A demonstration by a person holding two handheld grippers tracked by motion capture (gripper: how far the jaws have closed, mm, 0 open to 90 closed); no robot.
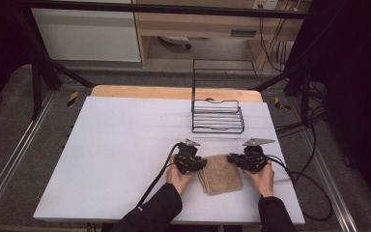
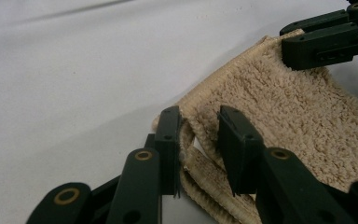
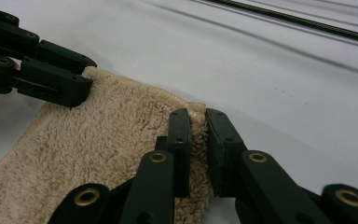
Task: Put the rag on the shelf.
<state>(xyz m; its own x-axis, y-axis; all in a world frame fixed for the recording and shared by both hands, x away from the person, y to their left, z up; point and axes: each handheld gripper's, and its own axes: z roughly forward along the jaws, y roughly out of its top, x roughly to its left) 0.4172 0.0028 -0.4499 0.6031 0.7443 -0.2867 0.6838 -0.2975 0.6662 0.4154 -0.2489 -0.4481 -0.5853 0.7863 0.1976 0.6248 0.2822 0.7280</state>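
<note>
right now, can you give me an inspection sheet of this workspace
surface: white table, bare apart from what is listed
job's things: folded beige towel lying flat at the near edge
clutter: black wire rack at the far side
grippers: left gripper has towel folds between its jaws, not yet pinched; right gripper is shut on the towel's corner
cables: a black cable trails from each gripper
surroundings: black frame, grey floor
</note>
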